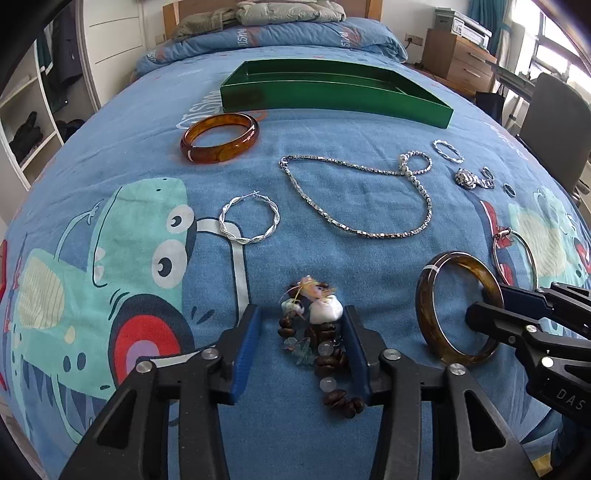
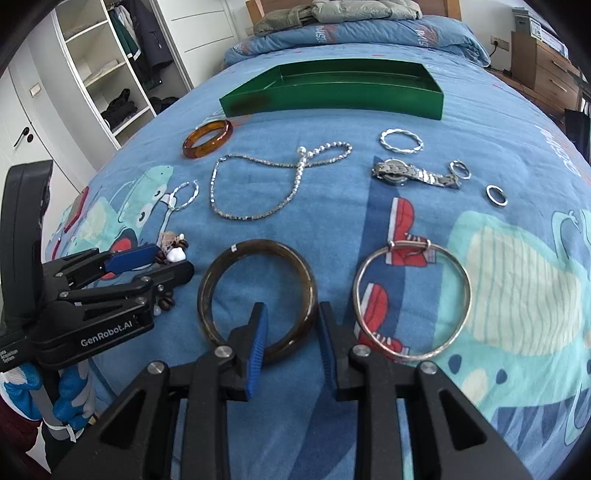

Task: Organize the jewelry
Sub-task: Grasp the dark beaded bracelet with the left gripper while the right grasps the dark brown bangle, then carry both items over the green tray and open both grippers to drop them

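My left gripper (image 1: 301, 314) is open, its blue pads on either side of a brown bead bracelet with white charms (image 1: 321, 332) lying on the blue bedspread. My right gripper (image 2: 291, 314) is open and straddles the near rim of a dark brown bangle (image 2: 221, 269); that bangle also shows in the left wrist view (image 1: 424, 295). A green tray (image 1: 332, 92) stands empty at the far side, also seen in the right wrist view (image 2: 332, 96). An amber bangle (image 1: 219, 138), a silver chain necklace (image 1: 354, 195) and a twisted silver hoop (image 1: 249, 219) lie between.
A thin metal bangle (image 2: 412, 299), a silver watch (image 2: 410, 173), a twisted ring hoop (image 2: 400, 140) and small rings (image 2: 496, 194) lie right. Folded bedding (image 2: 351, 33) sits beyond the tray. A wardrobe (image 2: 110, 74) stands left, drawers (image 1: 458, 59) right.
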`<state>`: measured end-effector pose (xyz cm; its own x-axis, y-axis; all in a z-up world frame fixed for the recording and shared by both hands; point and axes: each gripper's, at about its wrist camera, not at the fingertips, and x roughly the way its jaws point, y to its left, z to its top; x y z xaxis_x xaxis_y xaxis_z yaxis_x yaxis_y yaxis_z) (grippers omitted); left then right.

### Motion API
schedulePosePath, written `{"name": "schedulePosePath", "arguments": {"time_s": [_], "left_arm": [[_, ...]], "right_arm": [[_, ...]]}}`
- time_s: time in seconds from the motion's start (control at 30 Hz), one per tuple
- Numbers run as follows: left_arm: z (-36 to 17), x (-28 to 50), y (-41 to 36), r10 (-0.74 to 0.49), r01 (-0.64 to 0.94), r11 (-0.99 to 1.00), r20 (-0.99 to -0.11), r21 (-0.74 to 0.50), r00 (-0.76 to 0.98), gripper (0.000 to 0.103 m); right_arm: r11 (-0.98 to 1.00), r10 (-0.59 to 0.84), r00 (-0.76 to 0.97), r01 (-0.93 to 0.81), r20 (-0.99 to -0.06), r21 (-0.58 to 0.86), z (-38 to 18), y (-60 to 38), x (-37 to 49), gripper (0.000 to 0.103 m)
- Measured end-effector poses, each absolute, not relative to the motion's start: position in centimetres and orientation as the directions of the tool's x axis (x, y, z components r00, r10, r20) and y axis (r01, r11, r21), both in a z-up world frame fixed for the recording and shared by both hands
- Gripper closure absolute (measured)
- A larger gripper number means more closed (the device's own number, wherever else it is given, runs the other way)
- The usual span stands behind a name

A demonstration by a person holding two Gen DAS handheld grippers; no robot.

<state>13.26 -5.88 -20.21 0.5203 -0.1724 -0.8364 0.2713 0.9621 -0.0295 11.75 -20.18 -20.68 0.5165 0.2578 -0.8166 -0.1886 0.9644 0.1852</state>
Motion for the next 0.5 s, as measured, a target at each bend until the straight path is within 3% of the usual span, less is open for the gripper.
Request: {"name": "schedulePosePath", "arguments": {"time_s": [0.03,0.07,0.17,0.23,0.5], "left_arm": [[-20.2,13.3,-5.8,-0.173,0.271,0.962,-0.834,-0.030,0.524,0.072],[-20.1,13.3,-5.8,-0.175,0.272,0.962,-0.833,-0.030,0.525,0.073],[-19.8,13.1,-5.1,-0.203,0.270,0.961,-0.822,-0.063,0.532,0.074],[-19.4,12.8,-4.5,-0.210,0.260,0.963,-0.814,-0.075,0.541,0.074],[-14.0,14.5,-1.8,-0.224,0.247,0.965,-0.750,-0.083,0.622,0.074]], "right_arm": [[0.966,0.249,0.512,-0.198,-0.822,0.169,-20.8,-19.8,12.1,0.075],[0.967,0.237,0.510,-0.205,-0.827,0.151,-20.8,-19.5,12.5,0.075],[0.971,0.198,0.518,-0.219,-0.833,0.094,-21.0,-18.6,13.1,0.078],[0.974,0.183,0.535,-0.214,-0.825,0.078,-20.8,-18.6,13.1,0.093],[0.974,0.194,0.642,-0.215,-0.742,0.069,-16.1,-19.7,13.5,0.095]]}}
